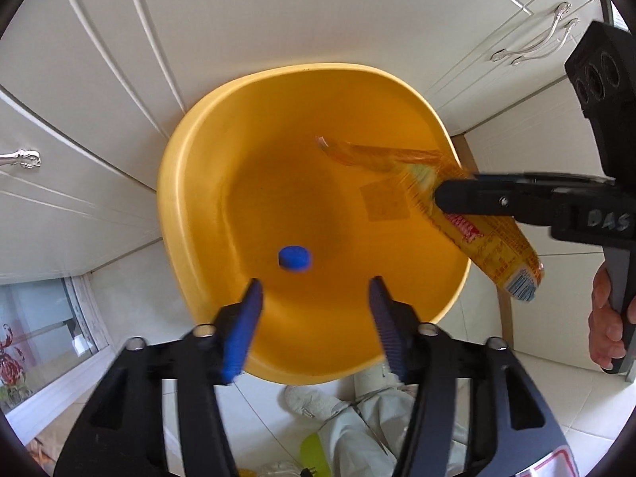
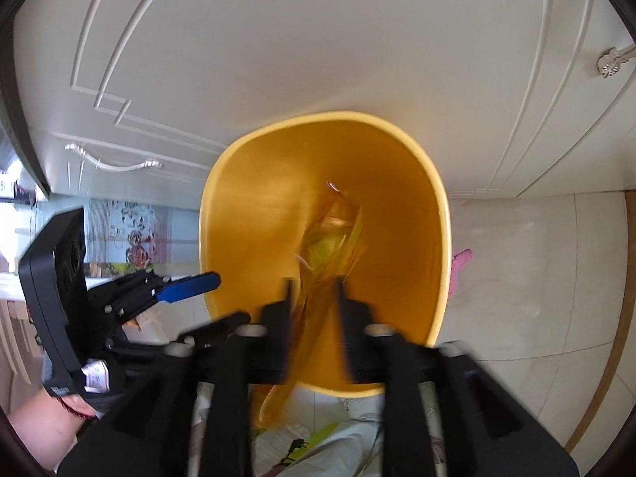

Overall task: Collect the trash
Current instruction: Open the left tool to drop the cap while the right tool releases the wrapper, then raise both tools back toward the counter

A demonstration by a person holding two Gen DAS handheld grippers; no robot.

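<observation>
Left gripper (image 1: 316, 298) fingers (image 1: 242, 330) were spread apart, nothing between them, over the near rim of the yellow bin (image 1: 179, 206). Blue bottle cap (image 1: 295, 258) sat inside the bin, toward its near-left wall; couldn't tell if it had landed. Right gripper (image 2: 312, 298) fingers straddled the yellow wrapper (image 2: 334, 246), blurred, so grip or release unclear. Wrapper hung across the bin's right rim, its upper end inside. Bin stood against white cabinet doors (image 1: 278, 20).
</observation>
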